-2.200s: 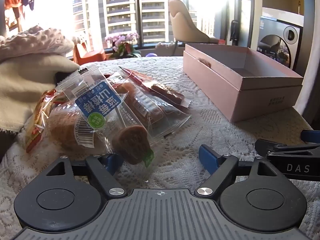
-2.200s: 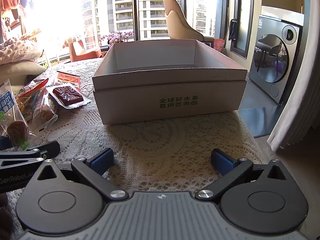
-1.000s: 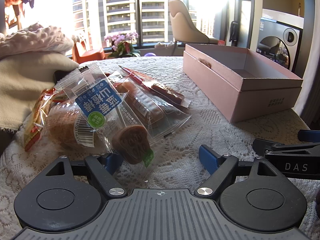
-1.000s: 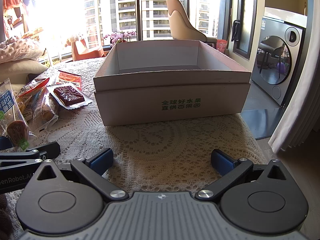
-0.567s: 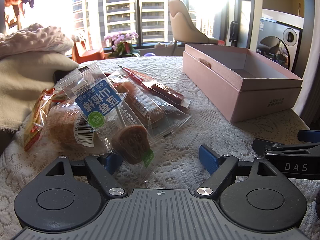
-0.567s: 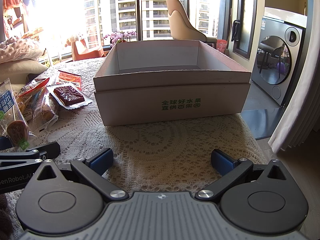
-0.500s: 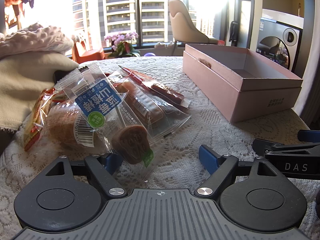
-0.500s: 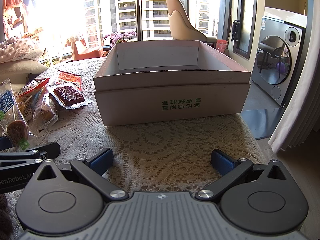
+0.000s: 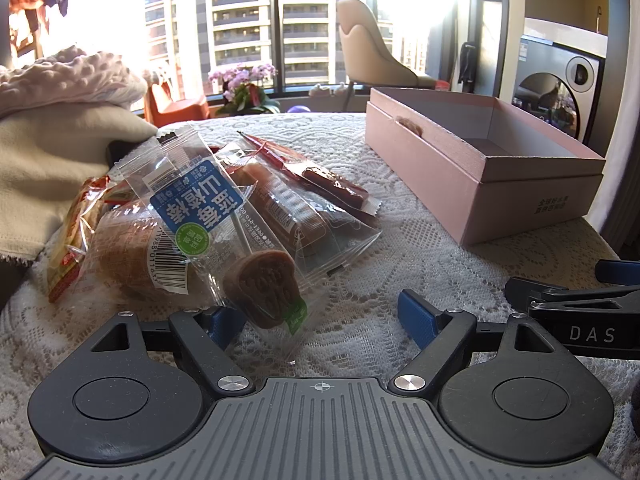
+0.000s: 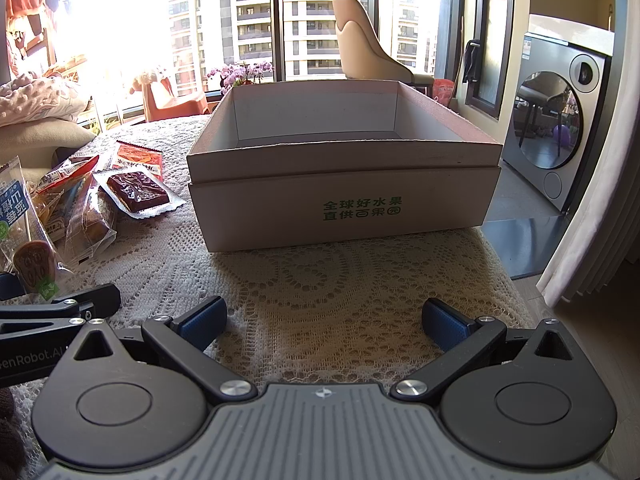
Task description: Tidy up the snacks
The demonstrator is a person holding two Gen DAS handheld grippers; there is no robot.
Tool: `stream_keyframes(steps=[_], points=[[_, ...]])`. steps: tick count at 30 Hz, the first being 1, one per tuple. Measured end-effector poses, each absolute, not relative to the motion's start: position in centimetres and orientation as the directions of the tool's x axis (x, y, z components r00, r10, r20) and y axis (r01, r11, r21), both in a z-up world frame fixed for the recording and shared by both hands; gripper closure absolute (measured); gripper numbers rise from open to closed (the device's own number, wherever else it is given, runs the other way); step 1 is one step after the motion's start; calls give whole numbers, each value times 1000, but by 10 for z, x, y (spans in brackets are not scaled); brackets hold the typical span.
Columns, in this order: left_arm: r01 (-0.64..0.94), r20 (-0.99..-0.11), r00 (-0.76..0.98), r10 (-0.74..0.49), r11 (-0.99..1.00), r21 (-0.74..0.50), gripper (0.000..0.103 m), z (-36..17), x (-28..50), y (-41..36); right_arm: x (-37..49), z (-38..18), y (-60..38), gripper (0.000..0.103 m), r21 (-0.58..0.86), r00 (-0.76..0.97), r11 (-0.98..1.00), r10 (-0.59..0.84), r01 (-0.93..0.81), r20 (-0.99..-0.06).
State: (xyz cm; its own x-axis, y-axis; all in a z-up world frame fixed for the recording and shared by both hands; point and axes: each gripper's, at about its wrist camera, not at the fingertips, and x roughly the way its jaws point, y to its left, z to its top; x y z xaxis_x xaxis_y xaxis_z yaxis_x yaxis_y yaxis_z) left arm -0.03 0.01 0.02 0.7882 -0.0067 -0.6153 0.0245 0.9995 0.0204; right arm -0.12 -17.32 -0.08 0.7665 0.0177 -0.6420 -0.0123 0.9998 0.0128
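A lace-covered table (image 10: 320, 280) carries everything here. Biggest on it is the open pink box (image 10: 344, 204), green characters printed on its front wall; what shows of its inside looks bare, though the near wall hides part of the floor. To its left lies the snack pile (image 9: 224, 216): clear wrapped packets heaped together, a lollipop packet (image 9: 224, 236) with a blue label on top, a dark bar in clear wrap (image 10: 136, 192) nearest the box. The left gripper (image 9: 320, 316) sits low before the pile, jaws wide apart, the lollipop's wrapper edge between them, unpinched. The right gripper (image 10: 324, 316) faces the box, jaws apart, empty.
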Motion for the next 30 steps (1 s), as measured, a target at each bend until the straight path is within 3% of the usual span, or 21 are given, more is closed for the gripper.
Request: stream_keyframes(steps=[23,27,30], points=[[29,-618,786,-15,1000,12,17,1,-1,0,-6,0,-180,0,23,765,1000,31,-21,-644],[71,-658,741,-135,990,-123,20,18,-9,17,13,12,-186,0,24,648,992,98,-122,-756],[49,-636,753,-170,978,-203,22,41,-22,43,28,18,-186,0,19,564,986,111,-165,-818]])
